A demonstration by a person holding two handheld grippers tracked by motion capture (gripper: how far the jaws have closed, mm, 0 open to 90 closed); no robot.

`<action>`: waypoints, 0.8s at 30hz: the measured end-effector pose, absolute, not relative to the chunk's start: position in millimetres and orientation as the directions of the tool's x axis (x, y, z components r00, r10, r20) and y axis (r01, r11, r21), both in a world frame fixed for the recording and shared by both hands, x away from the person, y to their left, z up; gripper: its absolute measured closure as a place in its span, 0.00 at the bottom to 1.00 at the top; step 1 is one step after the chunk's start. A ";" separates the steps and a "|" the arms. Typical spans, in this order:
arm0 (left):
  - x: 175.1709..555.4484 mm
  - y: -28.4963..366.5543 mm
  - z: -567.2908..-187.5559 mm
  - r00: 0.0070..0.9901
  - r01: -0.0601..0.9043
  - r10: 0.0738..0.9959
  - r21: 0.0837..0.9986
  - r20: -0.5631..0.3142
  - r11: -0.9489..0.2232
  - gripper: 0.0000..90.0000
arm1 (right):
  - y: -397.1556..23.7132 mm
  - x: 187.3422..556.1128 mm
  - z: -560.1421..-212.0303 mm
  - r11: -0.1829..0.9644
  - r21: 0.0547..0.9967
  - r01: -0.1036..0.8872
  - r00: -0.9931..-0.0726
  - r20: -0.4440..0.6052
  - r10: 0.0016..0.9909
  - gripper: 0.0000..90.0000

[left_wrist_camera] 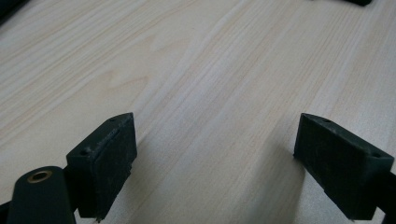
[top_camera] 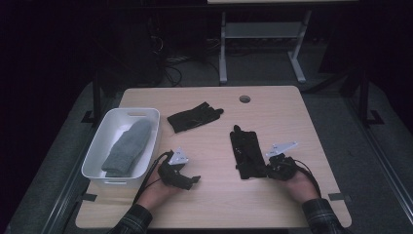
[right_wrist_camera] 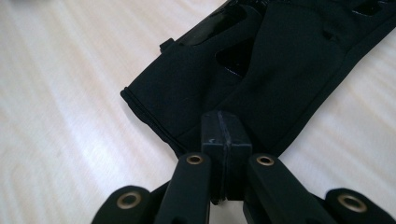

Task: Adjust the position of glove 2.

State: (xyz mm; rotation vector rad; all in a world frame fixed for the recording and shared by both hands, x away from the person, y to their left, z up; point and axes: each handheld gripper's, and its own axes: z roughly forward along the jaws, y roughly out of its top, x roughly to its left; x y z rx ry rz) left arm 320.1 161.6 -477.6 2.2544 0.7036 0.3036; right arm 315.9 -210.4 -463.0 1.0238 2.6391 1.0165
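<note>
A: Black glove [top_camera: 247, 155] lies flat, cuff nearest, on the pale wooden table [top_camera: 272, 105]; dark room behind.
B: Right gripper [top_camera: 272, 168] pinches its cuff; left gripper [top_camera: 191, 180] gapes, holding nothing.

My left gripper [top_camera: 179, 174] is matte black, with a grey three-cornered plate on top and a black cable trailing from it toward 7 o'clock. My right gripper [top_camera: 279, 165] matches: black body, grey plate, looping black cable. Up close, its linkage arms carry brass-ringed pivots, and the blocky jaws are dull black. Both my sleeves are dark plaid.
</note>
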 end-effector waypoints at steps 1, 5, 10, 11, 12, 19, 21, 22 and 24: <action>320.1 161.6 -477.6 0.822 0.394 0.570 0.717 0.005 -0.574 0.14 | -211.8 312.8 -463.0 0.541 0.634 0.552 -0.760 0.115 0.640 1.00; 320.1 161.5 -477.6 0.821 0.393 0.571 0.719 0.006 -0.573 0.14 | -218.0 299.4 -462.6 0.542 0.630 0.556 -0.763 0.128 0.634 0.99; 319.4 161.1 -477.8 0.817 0.402 0.576 0.720 -0.003 -0.566 0.14 | -222.6 281.3 -461.4 0.553 0.622 0.553 -0.769 0.127 0.627 0.99; 319.4 161.2 -477.8 0.817 0.402 0.576 0.719 -0.003 -0.566 0.14 | -223.4 278.5 -461.4 0.559 0.622 0.549 -0.772 0.121 0.624 0.99; 319.4 161.1 -477.9 0.817 0.402 0.577 0.719 -0.003 -0.566 0.14 | -223.7 276.0 -461.0 0.560 0.620 0.549 -0.773 0.121 0.623 0.99; 319.8 160.9 -478.0 0.817 0.399 0.576 0.723 -0.001 -0.564 0.14 | -224.5 281.1 -449.0 0.525 0.673 0.520 -0.774 0.112 0.623 1.00; 319.8 160.9 -478.0 0.817 0.399 0.576 0.723 -0.001 -0.565 0.14 | -223.3 289.3 -445.4 0.515 0.688 0.511 -0.772 0.104 0.627 1.00; 319.8 160.9 -478.0 0.817 0.399 0.576 0.722 0.000 -0.565 0.14 | -222.8 294.8 -444.2 0.511 0.692 0.510 -0.770 0.102 0.630 1.00; 319.8 160.9 -477.9 0.818 0.398 0.576 0.722 0.000 -0.565 0.14 | -221.0 305.4 -443.0 0.496 0.702 0.511 -0.762 0.102 0.640 1.00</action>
